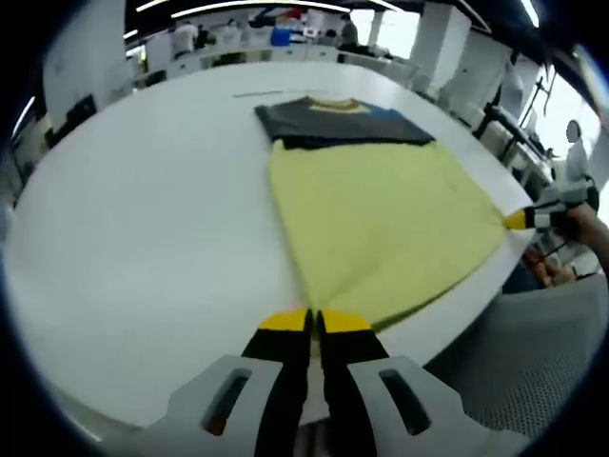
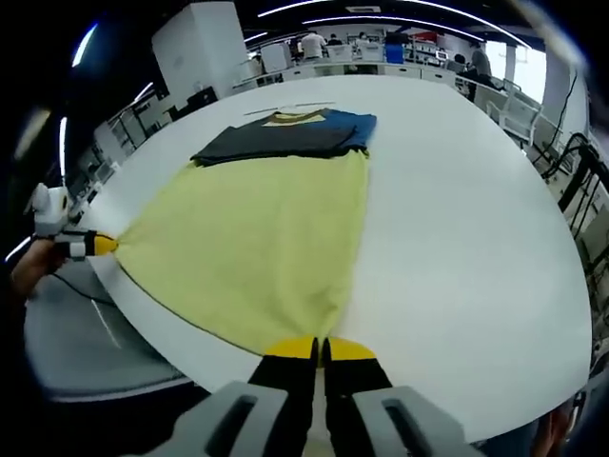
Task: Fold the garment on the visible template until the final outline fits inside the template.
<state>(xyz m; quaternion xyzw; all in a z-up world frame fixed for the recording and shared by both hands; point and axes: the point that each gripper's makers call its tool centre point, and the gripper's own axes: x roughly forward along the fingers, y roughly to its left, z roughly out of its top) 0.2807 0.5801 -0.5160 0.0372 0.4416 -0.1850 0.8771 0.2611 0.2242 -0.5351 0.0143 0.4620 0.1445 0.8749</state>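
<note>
The big round white table (image 1: 133, 219) carries a soft T-shirt with a yellow body and a dark grey top part (image 1: 381, 214), and it lies spread out flat from near the middle of the table to the near edge, so I think the folding has only just begun. I cannot make out any template marks under it. The left gripper (image 1: 314, 322) and the right gripper (image 2: 317, 348) are each clamped on 1 of the 2 bottom corners of the shirt at the table's near edge, so all the folds look left to do.
</note>
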